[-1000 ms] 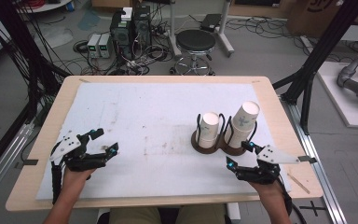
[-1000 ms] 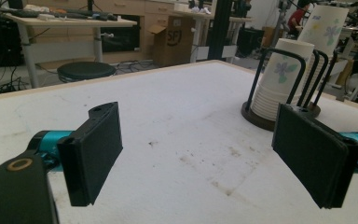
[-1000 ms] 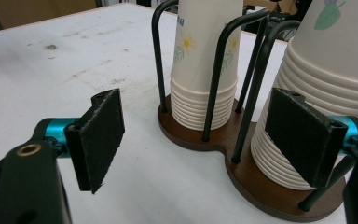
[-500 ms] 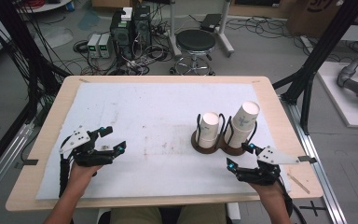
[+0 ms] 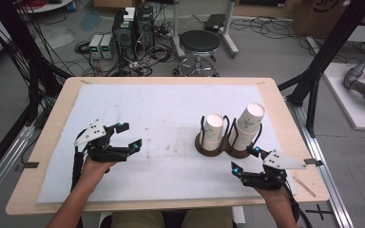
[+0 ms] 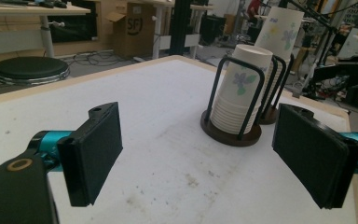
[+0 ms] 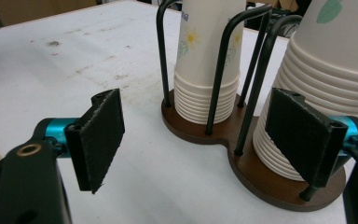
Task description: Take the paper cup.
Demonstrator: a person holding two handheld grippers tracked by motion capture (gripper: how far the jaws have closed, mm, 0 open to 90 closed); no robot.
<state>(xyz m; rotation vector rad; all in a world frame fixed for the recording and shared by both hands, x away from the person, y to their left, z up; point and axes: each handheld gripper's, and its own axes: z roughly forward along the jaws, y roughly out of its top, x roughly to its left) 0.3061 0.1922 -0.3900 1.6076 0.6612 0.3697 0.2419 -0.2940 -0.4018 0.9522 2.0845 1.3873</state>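
Left gripper (image 5: pixel 126 135) has jaws spread wide, holding nothing, over the white mat (image 5: pixel 161 114). The double cup holder (image 5: pixel 221 145) stands well ahead of its fingers. Right gripper (image 5: pixel 246 160) is equally wide open and empty; the holder's taller paper cup stack (image 7: pixel 340 70) sits just beyond its fingertips, possibly touching one pad.

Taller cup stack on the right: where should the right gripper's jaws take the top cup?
Probably high on the taller cup stack, above the black wire posts caging its lower part. Bring the right gripper from the person's side, one jaw on each side of the wall.
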